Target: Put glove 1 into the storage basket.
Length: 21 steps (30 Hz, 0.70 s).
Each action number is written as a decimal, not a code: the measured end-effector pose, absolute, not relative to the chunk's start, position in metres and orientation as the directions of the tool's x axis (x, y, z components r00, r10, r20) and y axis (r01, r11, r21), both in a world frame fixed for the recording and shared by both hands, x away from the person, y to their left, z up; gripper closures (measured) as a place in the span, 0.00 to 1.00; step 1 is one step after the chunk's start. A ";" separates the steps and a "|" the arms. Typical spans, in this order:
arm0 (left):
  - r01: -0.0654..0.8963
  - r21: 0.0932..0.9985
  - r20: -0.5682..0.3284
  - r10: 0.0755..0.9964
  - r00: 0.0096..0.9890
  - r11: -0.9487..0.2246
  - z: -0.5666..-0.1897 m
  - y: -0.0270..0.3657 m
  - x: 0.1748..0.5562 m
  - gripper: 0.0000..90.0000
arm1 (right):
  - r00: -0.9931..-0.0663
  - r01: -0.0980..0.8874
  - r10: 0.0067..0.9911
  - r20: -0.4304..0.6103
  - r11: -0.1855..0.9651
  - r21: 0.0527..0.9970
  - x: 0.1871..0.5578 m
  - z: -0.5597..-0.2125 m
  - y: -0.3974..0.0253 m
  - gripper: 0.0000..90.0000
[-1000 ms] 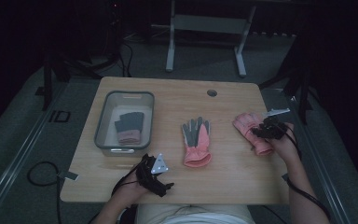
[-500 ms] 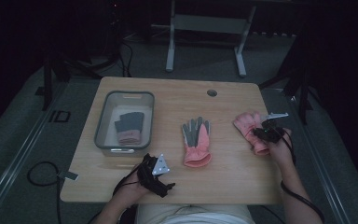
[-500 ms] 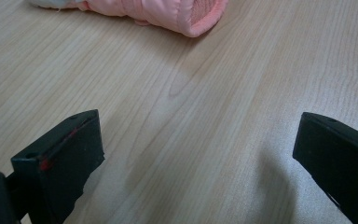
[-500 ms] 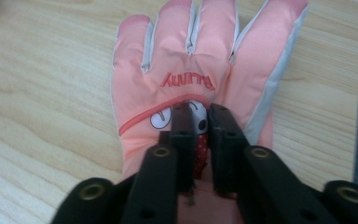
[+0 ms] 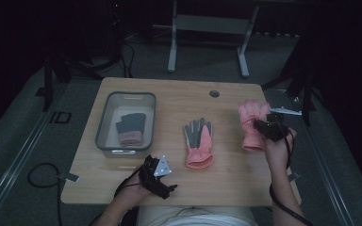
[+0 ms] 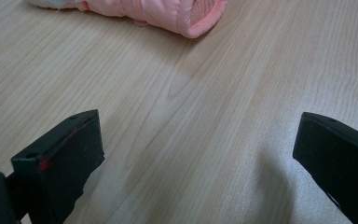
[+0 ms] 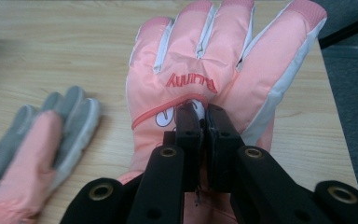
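At the table's 3 o'clock edge, a padded pink ski glove with white trim (image 5: pixel 253 123) lies back-up, fingers toward 12 o'clock. The right gripper (image 7: pixel 204 122) is clamped on a pinch of its back fabric just below the printed lettering; jaws are seen pressed together on the cloth. Step in hand is judged as the grasp, lift not yet started. The matching pink glove with grey palm (image 5: pixel 198 142) lies palm-up at table centre, well apart. A grey plastic bin (image 5: pixel 104 134) at 9 o'clock already holds a folded grey-and-pink glove (image 5: pixel 130 128). The left gripper (image 6: pixel 193 154) is parked at 6 o'clock, jaws spread wide over bare wood tabletop (image 5: pixel 179 101), nothing held. Next move likely needed: glove raised clear, then carried across toward 9 o'clock for the bin; thin pinch could slip, so a slow lift is advised.
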State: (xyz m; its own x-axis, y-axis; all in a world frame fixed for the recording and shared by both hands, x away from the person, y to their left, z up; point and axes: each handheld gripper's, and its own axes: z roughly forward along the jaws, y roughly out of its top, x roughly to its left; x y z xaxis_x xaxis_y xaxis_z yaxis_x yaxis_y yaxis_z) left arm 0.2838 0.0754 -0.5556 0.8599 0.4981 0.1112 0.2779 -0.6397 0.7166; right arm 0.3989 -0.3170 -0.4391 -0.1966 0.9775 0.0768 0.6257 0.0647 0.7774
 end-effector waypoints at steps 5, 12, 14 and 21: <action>0.277 0.717 0.112 0.498 0.860 -0.639 -0.555 0.077 0.284 0.01 | -0.178 0.626 0.978 0.109 0.027 0.780 0.382 -0.438 -0.305 0.95; 0.275 0.713 0.113 0.494 0.862 -0.644 -0.555 0.075 0.283 0.01 | -0.147 0.666 0.981 0.127 0.003 0.746 0.378 -0.465 -0.296 0.95; 0.271 0.709 0.116 0.487 0.866 -0.651 -0.556 0.074 0.282 0.01 | -0.139 0.687 0.981 0.137 -0.004 0.726 0.382 -0.476 -0.294 0.95; 0.273 0.706 0.111 0.482 0.869 -0.654 -0.557 0.073 0.283 0.01 | -0.112 0.726 0.985 0.131 -0.009 0.688 0.394 -0.503 -0.289 0.94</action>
